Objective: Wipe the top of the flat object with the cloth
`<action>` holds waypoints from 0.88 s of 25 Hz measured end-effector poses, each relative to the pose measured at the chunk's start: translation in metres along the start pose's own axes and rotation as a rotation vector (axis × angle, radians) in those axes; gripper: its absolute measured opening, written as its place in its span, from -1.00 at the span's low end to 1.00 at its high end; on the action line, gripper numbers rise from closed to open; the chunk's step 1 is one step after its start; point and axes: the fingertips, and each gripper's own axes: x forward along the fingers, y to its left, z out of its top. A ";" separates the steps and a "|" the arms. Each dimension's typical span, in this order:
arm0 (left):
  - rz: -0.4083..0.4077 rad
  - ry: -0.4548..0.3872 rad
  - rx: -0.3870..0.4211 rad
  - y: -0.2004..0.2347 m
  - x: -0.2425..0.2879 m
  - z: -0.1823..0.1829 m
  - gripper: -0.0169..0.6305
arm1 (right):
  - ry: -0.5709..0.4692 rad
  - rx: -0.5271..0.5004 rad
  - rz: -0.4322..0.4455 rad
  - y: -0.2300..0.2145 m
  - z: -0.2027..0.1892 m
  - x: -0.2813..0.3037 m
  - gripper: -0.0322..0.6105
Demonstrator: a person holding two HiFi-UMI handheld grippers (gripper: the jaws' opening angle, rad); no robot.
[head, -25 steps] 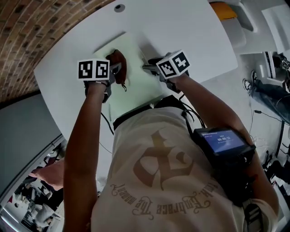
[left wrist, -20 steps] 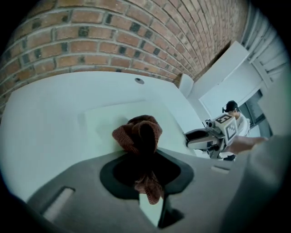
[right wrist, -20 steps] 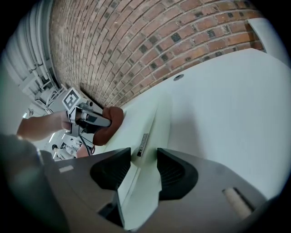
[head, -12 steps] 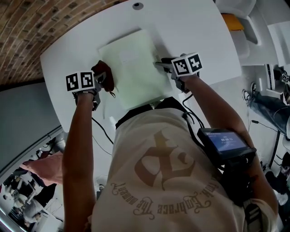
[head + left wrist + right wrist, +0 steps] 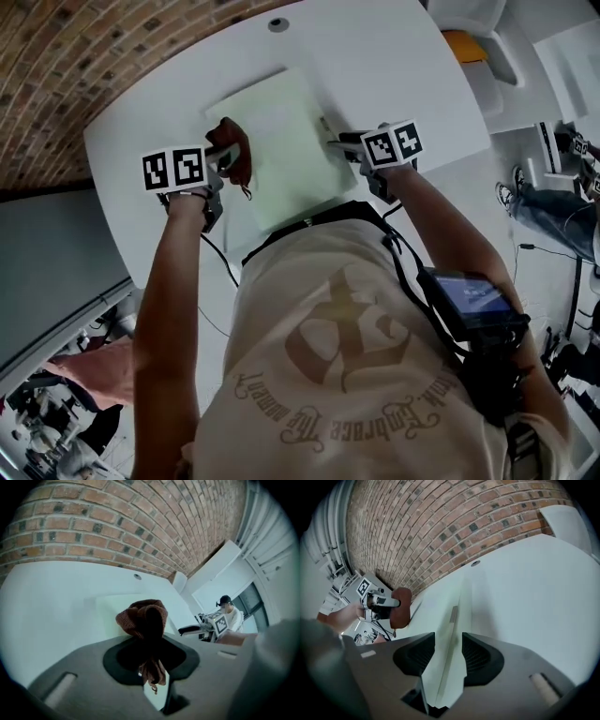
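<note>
Our left claw (image 5: 151, 654) is clamped shut on the brown cloth (image 5: 143, 618). The cloth is bunched into a ball ahead of the jaws, and a short tail hangs down behind them. From the head view, this left claw (image 5: 228, 155) holds the cloth (image 5: 240, 164) at the left edge of the flat object (image 5: 277, 141), a pale green sheet. We cannot tell whether the cloth rests on the sheet or hangs just above it. Our right claw (image 5: 447, 656) has its jaws set fairly wide, one on each side of the sheet's near right edge, and they grip it. In the right gripper view the flat object (image 5: 440, 634) runs away from the jaws, seen almost edge-on. The same view shows the left claw (image 5: 386, 602) with its cloth (image 5: 401, 606) on the far side of the sheet. In the head view the right claw (image 5: 336, 142) meets the sheet at its right side, well apart from the left one. The sheet lies on a white table (image 5: 394, 66) with a rounded outline and sits askew to the table's edge. A small round hole (image 5: 278, 24) is set in the tabletop beyond the sheet's far corner. Brick wall (image 5: 117, 522) rises behind the table (image 5: 56, 602). The left gripper view shows the right claw (image 5: 192, 630) and, beyond it, a person in a dark cap (image 5: 226, 609).
</note>
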 end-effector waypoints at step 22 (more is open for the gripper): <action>-0.174 0.264 0.208 -0.116 0.153 0.006 -0.71 | 0.020 0.050 -0.075 0.002 -0.032 -0.006 -0.36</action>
